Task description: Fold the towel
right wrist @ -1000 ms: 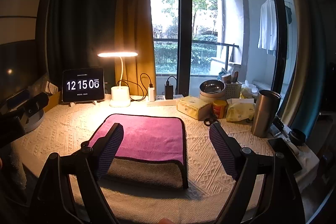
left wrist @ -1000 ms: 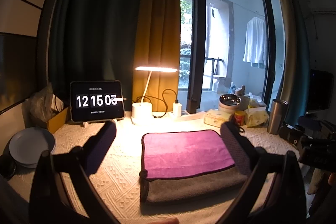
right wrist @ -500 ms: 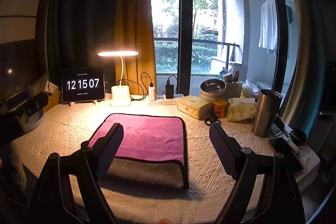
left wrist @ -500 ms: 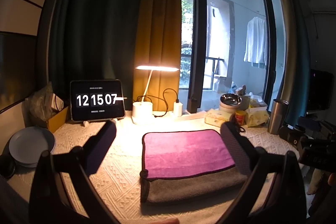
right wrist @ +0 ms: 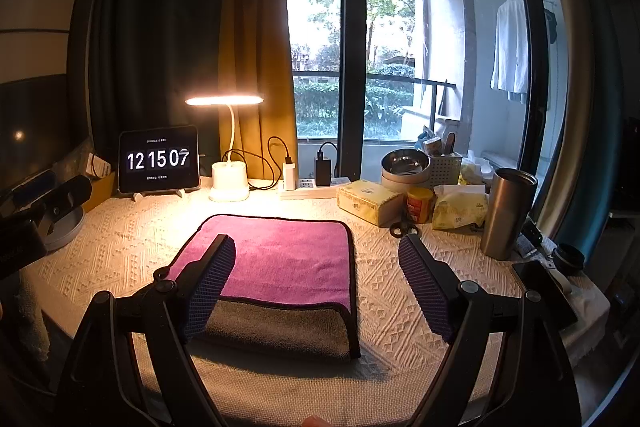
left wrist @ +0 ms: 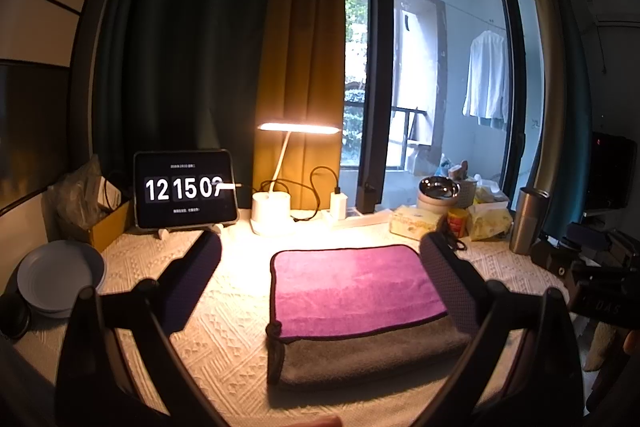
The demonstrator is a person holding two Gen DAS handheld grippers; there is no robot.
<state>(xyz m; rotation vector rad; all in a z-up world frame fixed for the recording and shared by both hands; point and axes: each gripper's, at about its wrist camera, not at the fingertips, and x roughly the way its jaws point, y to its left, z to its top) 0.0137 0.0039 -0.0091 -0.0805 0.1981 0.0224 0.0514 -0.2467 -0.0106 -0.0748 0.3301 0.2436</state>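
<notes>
A folded towel [left wrist: 352, 287], purple on top with a grey layer showing along its near edge, lies flat on the white textured tablecloth [left wrist: 224, 331]. It also shows in the right wrist view [right wrist: 280, 259]. My left gripper [left wrist: 320, 267] is open and empty, held above the table before the towel, its right finger [left wrist: 448, 279] over the towel's right edge. My right gripper [right wrist: 316, 279] is open and empty, its left finger [right wrist: 208, 287] over the towel's left near corner. Neither gripper touches the towel.
At the back stand a tablet clock [left wrist: 184, 189], a lit desk lamp [left wrist: 276, 203], chargers and a power strip [right wrist: 308, 185]. A white plate [left wrist: 60, 277] lies at the left. A tissue box [right wrist: 370, 201], metal bowl [right wrist: 404, 163], jar, packets and a steel tumbler [right wrist: 506, 213] crowd the right.
Both grippers hold almost still and stay open. The towel has not moved. Only the clock's seconds digit advances.
</notes>
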